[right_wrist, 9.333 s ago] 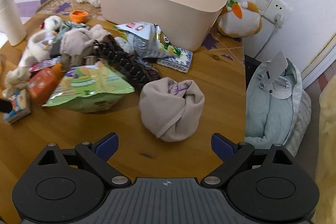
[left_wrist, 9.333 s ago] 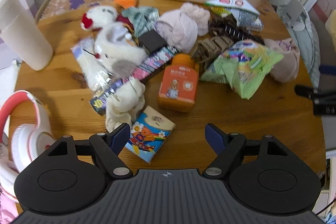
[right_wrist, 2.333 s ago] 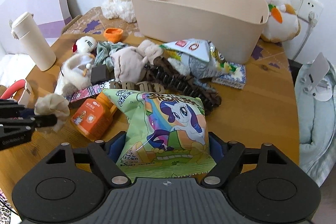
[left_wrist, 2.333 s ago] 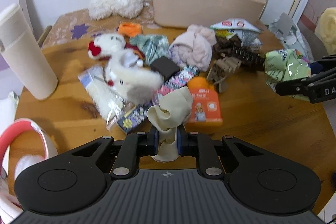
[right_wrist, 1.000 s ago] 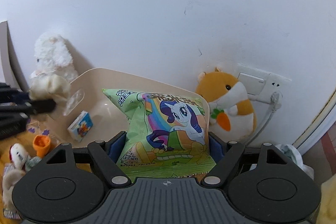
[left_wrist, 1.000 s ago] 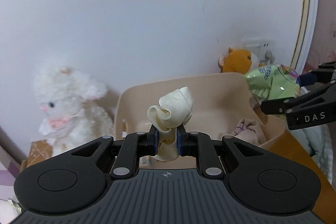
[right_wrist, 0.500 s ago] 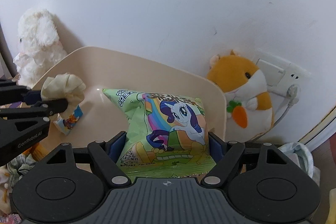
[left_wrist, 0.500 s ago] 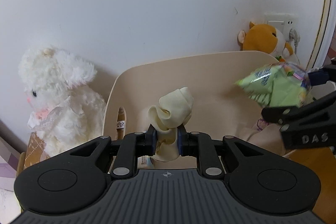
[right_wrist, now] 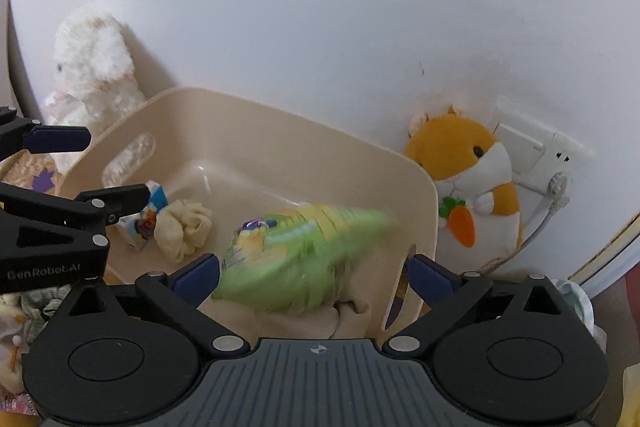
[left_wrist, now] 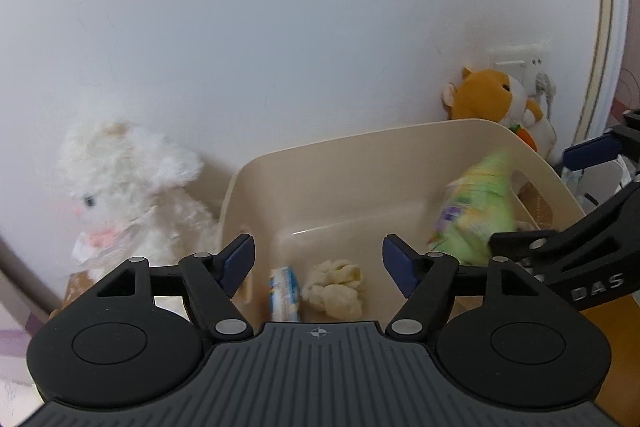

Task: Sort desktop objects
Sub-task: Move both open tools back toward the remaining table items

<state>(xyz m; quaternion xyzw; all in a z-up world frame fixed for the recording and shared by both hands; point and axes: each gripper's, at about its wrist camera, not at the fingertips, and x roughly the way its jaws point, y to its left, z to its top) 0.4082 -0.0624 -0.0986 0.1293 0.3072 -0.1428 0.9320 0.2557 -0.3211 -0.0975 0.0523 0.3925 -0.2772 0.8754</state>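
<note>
Both grippers hang over the beige bin (left_wrist: 344,163) (right_wrist: 416,179). My left gripper (left_wrist: 319,261) has its jaws opening, with nothing between them. Below it the cream cloth bundle (left_wrist: 334,293) (right_wrist: 182,229) lies on the bin floor beside a small colourful pack (left_wrist: 285,294) (right_wrist: 146,217). My right gripper (right_wrist: 314,277) has its jaws opening too. The green snack bag (right_wrist: 296,259) (left_wrist: 474,213) is blurred, free of the pads, tipping into the bin's right end over a beige cloth (right_wrist: 348,319).
A white plush lamb (left_wrist: 120,187) (right_wrist: 94,67) sits left of the bin against the wall. An orange hamster plush (right_wrist: 468,183) (left_wrist: 490,97) and a wall socket (right_wrist: 532,155) are to the right. More clutter (right_wrist: 24,307) lies on the table at lower left.
The left jaws have spread and the cream bundle has dropped to the bin floor. The right jaws have spread and the green bag has left them, tipping down into the bin.
</note>
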